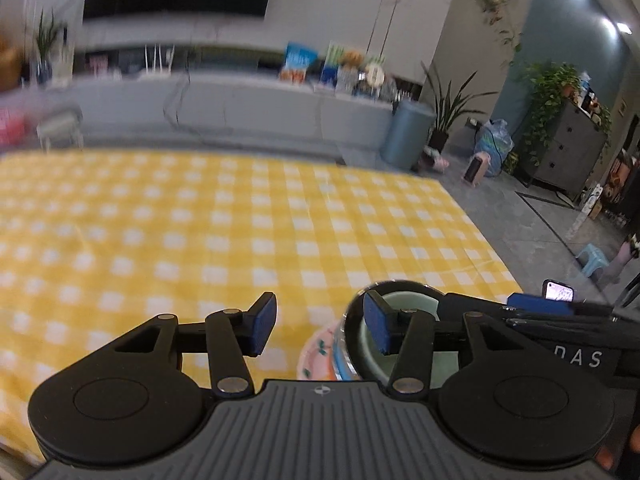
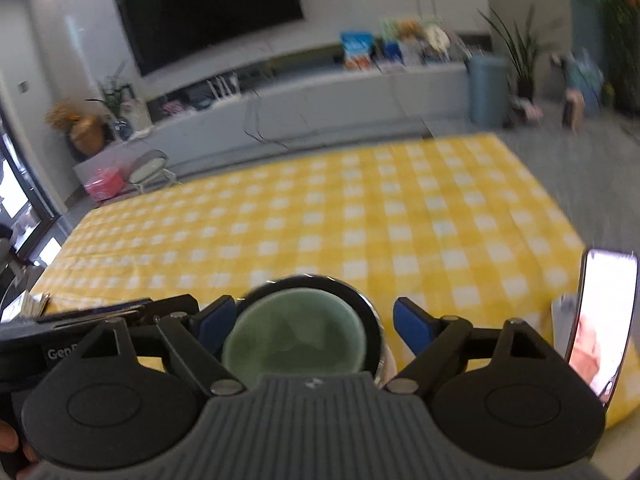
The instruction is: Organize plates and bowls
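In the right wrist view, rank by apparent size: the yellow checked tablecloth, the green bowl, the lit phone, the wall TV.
1. yellow checked tablecloth
2. wall TV
3. green bowl and lit phone: they look about alike, and nearness to the camera inflates both, so no ranking.

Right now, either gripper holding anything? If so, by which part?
Nothing held. The left gripper is open over the tablecloth. The right gripper stands open around the green bowl, pads clear of it.

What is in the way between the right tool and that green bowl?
Nothing visible. The green bowl, nested in a dark-rimmed bowl, lies right under the right tool, whose blue pads stand open on either side without touching it.
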The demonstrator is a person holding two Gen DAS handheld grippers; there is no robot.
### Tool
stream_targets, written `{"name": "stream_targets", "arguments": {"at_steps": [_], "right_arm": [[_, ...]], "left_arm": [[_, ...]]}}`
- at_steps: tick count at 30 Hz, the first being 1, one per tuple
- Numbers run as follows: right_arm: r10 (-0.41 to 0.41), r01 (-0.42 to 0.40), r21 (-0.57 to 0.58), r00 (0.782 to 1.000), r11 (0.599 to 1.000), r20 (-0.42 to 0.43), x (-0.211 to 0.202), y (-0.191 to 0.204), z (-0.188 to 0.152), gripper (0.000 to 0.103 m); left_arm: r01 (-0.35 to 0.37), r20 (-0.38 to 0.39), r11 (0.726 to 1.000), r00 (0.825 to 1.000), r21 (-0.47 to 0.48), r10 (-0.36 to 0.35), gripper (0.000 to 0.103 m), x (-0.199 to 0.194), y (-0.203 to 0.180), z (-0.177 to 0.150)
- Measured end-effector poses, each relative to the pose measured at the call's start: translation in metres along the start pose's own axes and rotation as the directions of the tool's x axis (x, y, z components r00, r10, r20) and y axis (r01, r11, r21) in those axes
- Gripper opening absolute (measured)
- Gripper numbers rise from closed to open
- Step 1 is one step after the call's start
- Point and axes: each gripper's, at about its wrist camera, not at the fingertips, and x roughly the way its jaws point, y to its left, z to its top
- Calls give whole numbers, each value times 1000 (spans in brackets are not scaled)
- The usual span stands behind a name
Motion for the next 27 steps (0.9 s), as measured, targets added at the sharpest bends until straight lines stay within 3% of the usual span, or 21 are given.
{"name": "stream_targets", "arguments": {"at_steps": [6, 18, 22, 24, 27], "right_arm": [[20, -15, -80, 998, 997, 53, -18, 17, -12, 90], [28, 2, -201, 989, 980, 147, -45, 28, -70, 91], [10, 20, -180, 987, 983, 162, -51, 23, -87, 91], [13, 16, -174, 986, 985, 167, -53, 22, -93, 91], [19, 21, -217, 984, 976, 178, -53, 26, -102, 91]], "left_arm": [[-62, 120, 994, 992, 92, 51, 57, -33, -4, -12], [-141, 199, 973, 975, 181, 104, 57, -49, -11, -53], [-182, 219, 960, 966, 213, 135, 67, -48, -17, -69], [-189, 220, 955, 966, 227, 139, 67, -48, -17, -75], [-214, 222, 947, 962, 239, 161, 73, -45, -19, -81]]}}
